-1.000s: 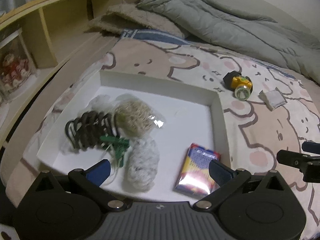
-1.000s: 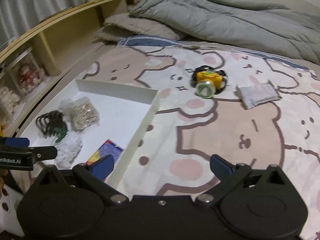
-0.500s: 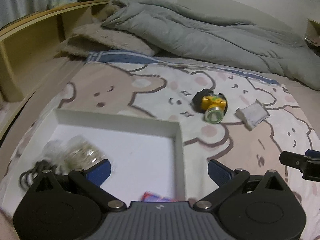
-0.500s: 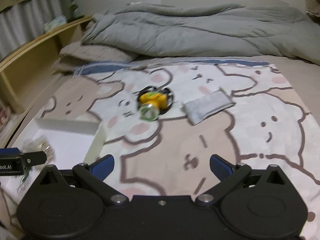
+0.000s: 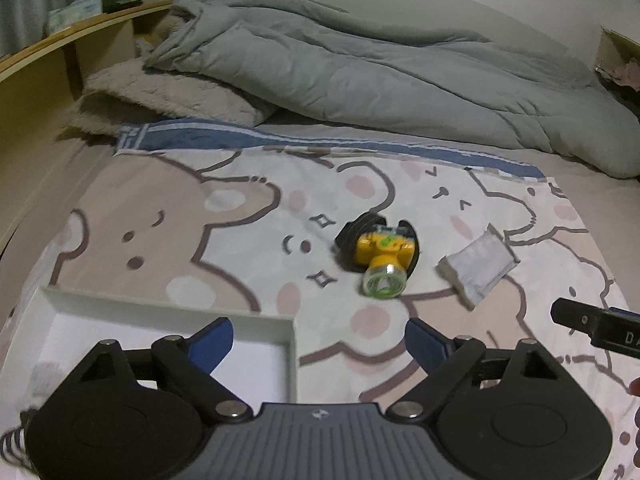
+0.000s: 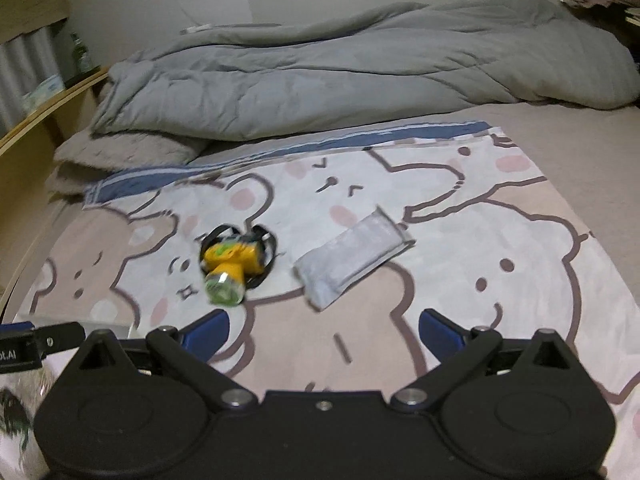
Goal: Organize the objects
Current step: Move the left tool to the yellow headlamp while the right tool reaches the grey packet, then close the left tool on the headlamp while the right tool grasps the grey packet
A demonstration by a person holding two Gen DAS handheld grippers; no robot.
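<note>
**Both grippers swing off the box toward the loose items**

Since the earlier frames, both views have swung from the white box (image 5: 291,354) to the bear-print sheet (image 5: 168,208). Left gripper (image 5: 318,338) and right gripper (image 6: 322,330) hover with fingers spread wide, empty. Yellow headlamp (image 5: 382,254) and white packet (image 5: 478,266) lie side by side, apart, beyond the box on the bed, likely the next things to go in, hence the open fingers.

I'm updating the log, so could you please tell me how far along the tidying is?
Partly done, it seems: the white tray already holds some items at its near-left edge, mostly hidden. Nothing is in hand; the left gripper and right gripper are both open. The yellow headlamp and white packet remain on the bedsheet.
</note>
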